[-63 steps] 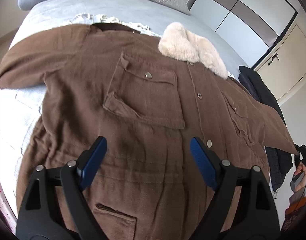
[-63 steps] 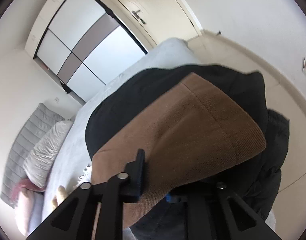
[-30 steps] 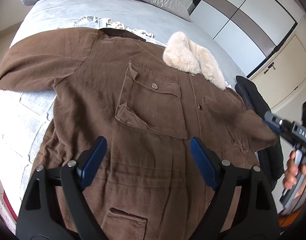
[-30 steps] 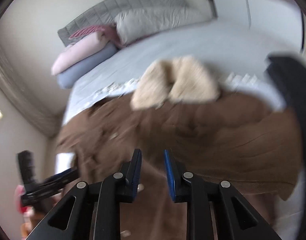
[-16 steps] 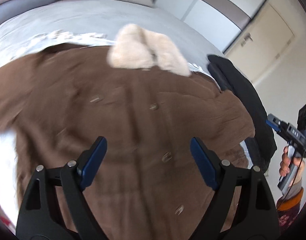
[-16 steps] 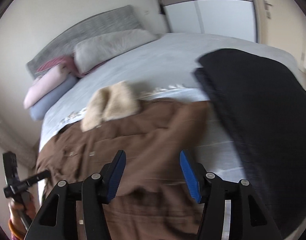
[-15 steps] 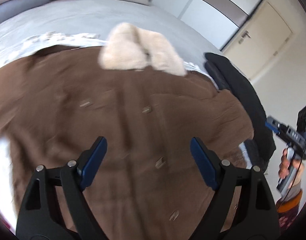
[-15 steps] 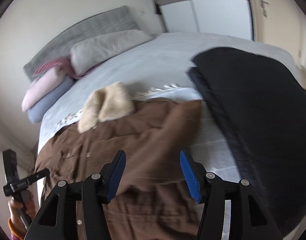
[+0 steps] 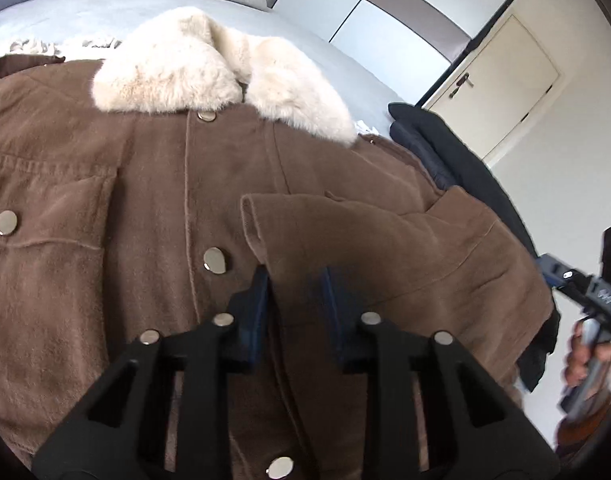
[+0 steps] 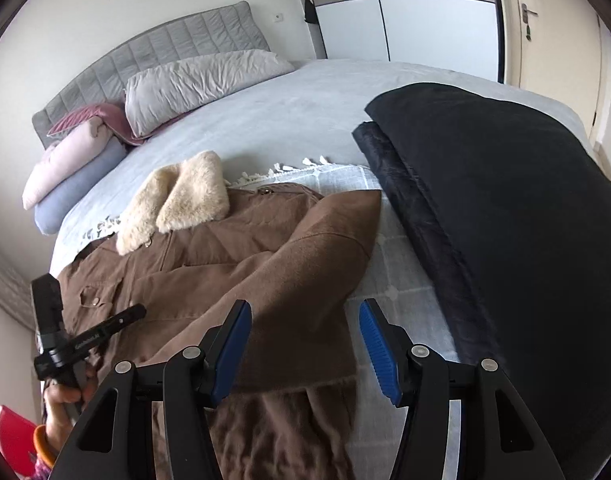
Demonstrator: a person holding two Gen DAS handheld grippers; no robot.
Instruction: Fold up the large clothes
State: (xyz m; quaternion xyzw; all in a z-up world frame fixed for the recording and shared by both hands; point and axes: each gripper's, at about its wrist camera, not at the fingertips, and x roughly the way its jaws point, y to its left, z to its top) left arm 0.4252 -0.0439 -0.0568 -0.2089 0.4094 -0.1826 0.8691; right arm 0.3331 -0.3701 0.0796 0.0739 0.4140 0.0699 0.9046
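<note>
Brown fleece-collared coat (image 9: 117, 216) lying buttoned, front up, on the bed (image 10: 297, 120). Its sleeve (image 9: 385, 248), outstretched a second ago, now lies folded across the chest. The left gripper (image 9: 295, 296) has just been closing, jaws clamped on the sleeve fabric; the right gripper (image 10: 305, 344) has just released, jaws apart. One sleeve fold appears complete.

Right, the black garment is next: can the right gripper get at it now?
Probably yes: the right gripper has just been opening, nothing between its jaws, and the black garment lies uncovered beside it.
</note>
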